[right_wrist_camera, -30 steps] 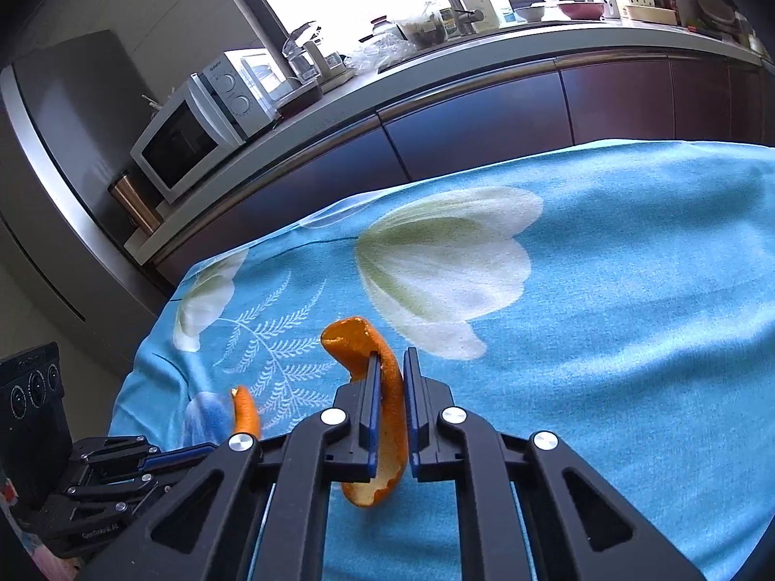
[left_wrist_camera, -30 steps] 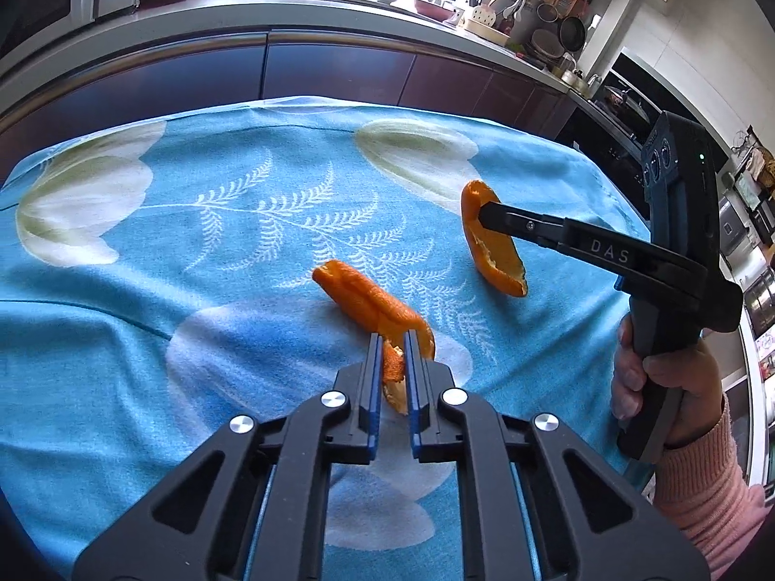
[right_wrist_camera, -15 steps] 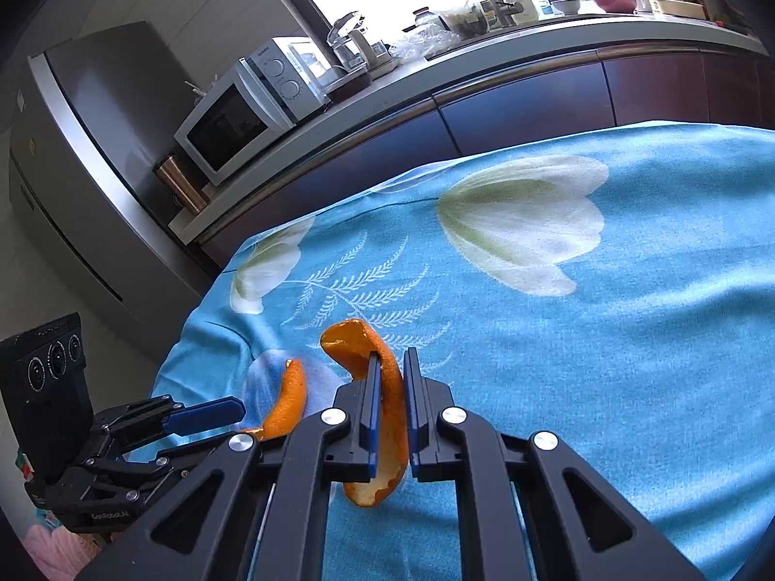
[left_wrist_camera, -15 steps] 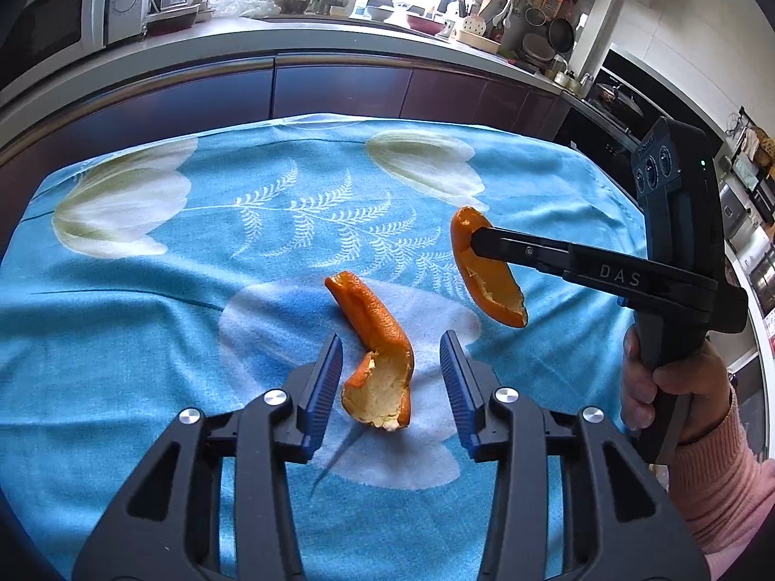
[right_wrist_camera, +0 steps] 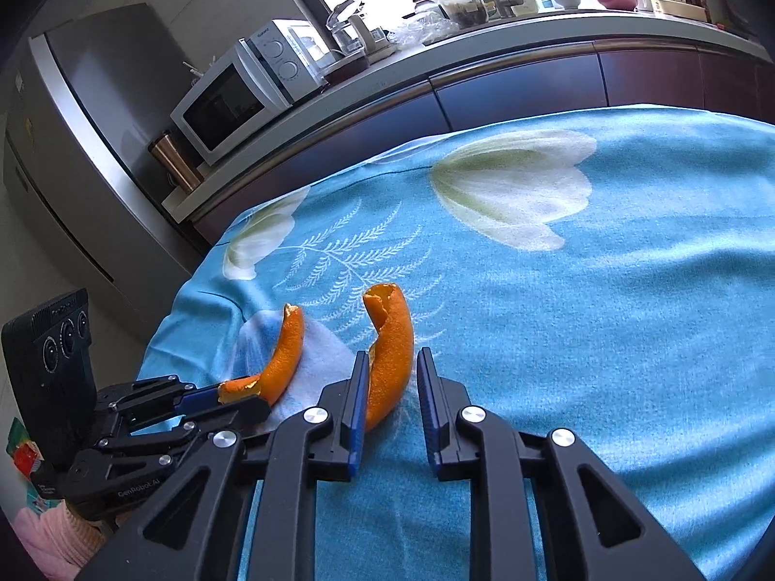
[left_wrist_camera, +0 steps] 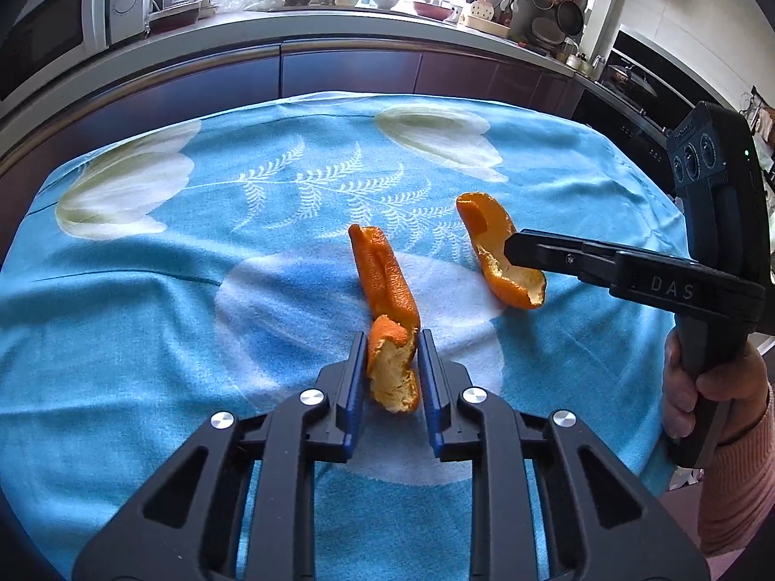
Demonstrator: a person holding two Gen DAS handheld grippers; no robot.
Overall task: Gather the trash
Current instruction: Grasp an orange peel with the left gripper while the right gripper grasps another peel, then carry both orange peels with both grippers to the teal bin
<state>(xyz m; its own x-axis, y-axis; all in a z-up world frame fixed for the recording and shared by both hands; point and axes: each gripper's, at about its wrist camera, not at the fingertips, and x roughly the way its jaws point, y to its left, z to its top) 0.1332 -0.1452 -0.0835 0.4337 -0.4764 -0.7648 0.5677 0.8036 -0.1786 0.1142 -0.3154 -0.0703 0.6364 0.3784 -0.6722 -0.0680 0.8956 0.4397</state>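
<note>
On the cloth [left_wrist_camera: 145, 339], the left tongs [left_wrist_camera: 387, 358] have just been closing, jaws narrow around the left peel [left_wrist_camera: 387, 290]; pad contact cannot be told. The right tongs [right_wrist_camera: 390, 377] have just been opening and straddle the right peel [right_wrist_camera: 395, 339] ungripped. Each peel's long axis runs away along the fingers. Risk: a curled peel may slip or tear under a shallow pinch.

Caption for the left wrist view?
Left gripper straddling one orange peel; right gripper at another peel.
</note>
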